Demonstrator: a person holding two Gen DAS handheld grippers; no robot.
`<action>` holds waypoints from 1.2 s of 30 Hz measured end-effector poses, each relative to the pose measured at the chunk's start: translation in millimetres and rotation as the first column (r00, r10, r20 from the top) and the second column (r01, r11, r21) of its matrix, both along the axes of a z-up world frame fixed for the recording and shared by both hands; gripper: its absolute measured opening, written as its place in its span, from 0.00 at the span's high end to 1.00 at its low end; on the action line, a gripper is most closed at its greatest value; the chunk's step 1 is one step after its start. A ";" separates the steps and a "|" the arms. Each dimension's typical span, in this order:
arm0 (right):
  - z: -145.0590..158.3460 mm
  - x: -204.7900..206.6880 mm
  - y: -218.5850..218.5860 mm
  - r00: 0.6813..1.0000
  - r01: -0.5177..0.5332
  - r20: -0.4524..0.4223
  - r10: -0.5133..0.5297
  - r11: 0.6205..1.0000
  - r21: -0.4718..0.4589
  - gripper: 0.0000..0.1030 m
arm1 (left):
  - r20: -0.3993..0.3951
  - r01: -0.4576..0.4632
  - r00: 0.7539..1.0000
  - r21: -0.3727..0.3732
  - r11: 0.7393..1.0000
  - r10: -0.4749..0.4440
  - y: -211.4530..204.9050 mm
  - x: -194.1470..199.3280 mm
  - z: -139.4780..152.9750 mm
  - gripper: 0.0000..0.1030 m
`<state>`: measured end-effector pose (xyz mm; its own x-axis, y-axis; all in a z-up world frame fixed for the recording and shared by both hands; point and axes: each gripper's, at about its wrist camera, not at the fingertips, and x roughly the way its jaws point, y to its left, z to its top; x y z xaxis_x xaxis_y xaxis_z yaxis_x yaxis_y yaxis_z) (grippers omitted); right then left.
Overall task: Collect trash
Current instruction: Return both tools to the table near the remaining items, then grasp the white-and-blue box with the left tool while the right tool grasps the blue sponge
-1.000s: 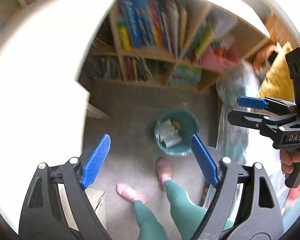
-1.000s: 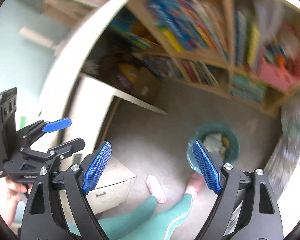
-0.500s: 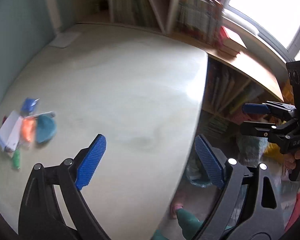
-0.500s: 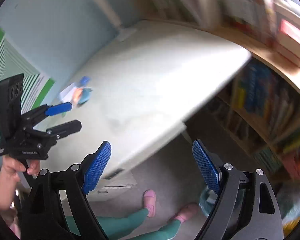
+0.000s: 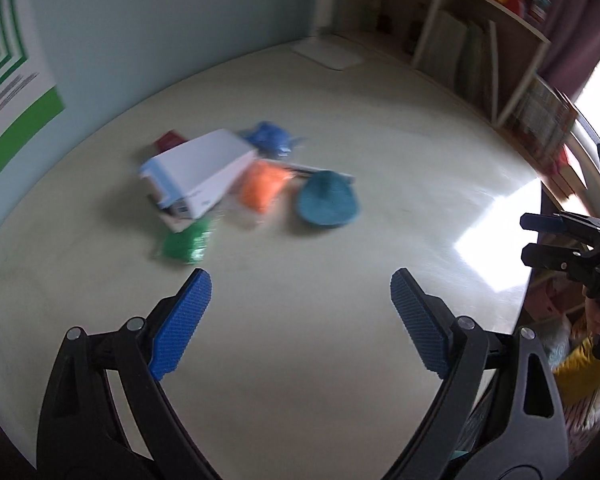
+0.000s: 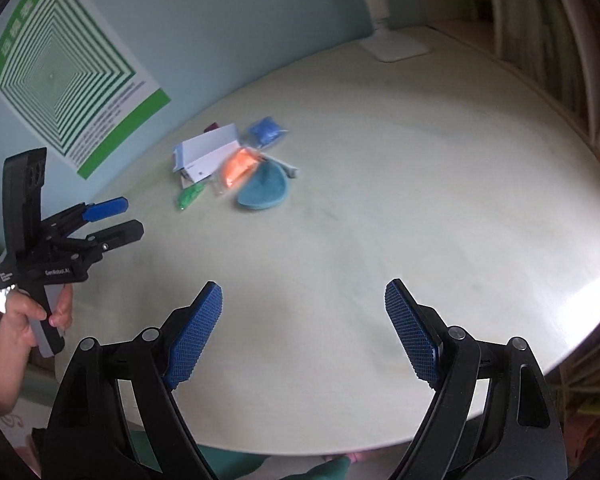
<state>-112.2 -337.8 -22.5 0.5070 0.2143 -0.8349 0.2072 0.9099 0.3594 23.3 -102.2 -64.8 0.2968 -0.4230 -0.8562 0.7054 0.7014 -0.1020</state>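
Note:
A small heap of trash lies on the pale round table (image 5: 340, 360): a white box (image 5: 198, 172), an orange packet (image 5: 262, 186), a blue packet (image 5: 270, 138), a green packet (image 5: 184, 240), a teal round piece (image 5: 328, 200) and a dark red scrap (image 5: 168, 140). The heap also shows in the right wrist view, with the white box (image 6: 206, 154) and the teal piece (image 6: 264, 190). My left gripper (image 5: 300, 320) is open and empty, just short of the green packet. My right gripper (image 6: 304, 328) is open and empty, farther from the heap.
A green-and-white poster (image 6: 64, 76) hangs on the blue wall. A white lamp base (image 6: 396, 46) stands at the table's far edge. Bookshelves (image 5: 480, 60) run along the right. The table's edge (image 6: 560, 360) is near on the right.
Both views have swung up from the floor and the teal bin to the tabletop. The trash heap is now in front of both open grippers and closer than half a second ago.

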 end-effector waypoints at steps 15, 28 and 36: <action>-16.6 79.6 53.8 0.997 -0.021 -0.072 0.019 1.000 -0.019 0.19 | -0.025 -0.058 0.998 0.000 0.998 0.058 54.0 70.9 -12.4 0.14; -47.2 123.6 65.7 0.986 -0.118 -0.138 0.097 0.981 -0.155 0.19 | -0.039 -0.042 0.998 0.016 0.999 0.042 37.0 112.5 -40.9 0.07; -70.6 155.9 64.9 0.965 -0.232 -0.162 0.206 0.958 -0.167 0.19 | -0.046 -0.045 0.998 0.083 0.996 0.049 8.6 143.2 -63.0 0.07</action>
